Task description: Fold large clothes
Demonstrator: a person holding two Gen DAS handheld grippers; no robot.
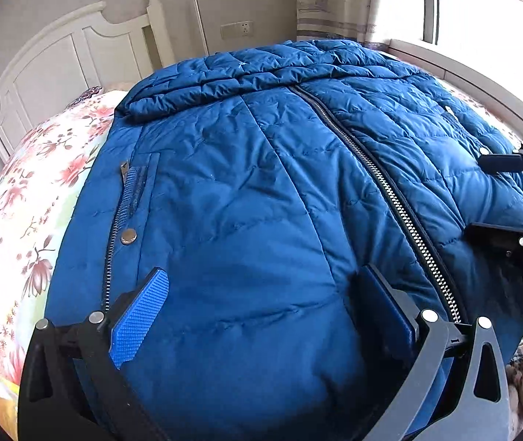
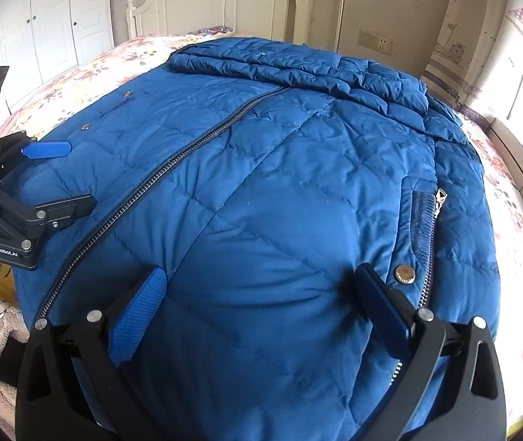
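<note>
Jacket (image 1: pixel 246 198), blue quilted, lies front-up and zipped on floral bedspread (image 1: pixel 22 198), hood toward headboard (image 1: pixel 63 58). Left gripper (image 1: pixel 258 316): jaws apart over left hem panel, nothing held. Right gripper (image 2: pixel 261 305): jaws apart over right hem panel, empty. Step judged: pre-grasp at hem. Next move likely needs both closing on hem fabric together.

A blue quilted jacket (image 1: pixel 261 183) is lying zipped across the floral bedspread (image 1: pixel 22 202); the left gripper (image 1: pixel 261 312) is hovering wide open over its hem, the right gripper (image 1: pixel 482 194) just beside.
</note>
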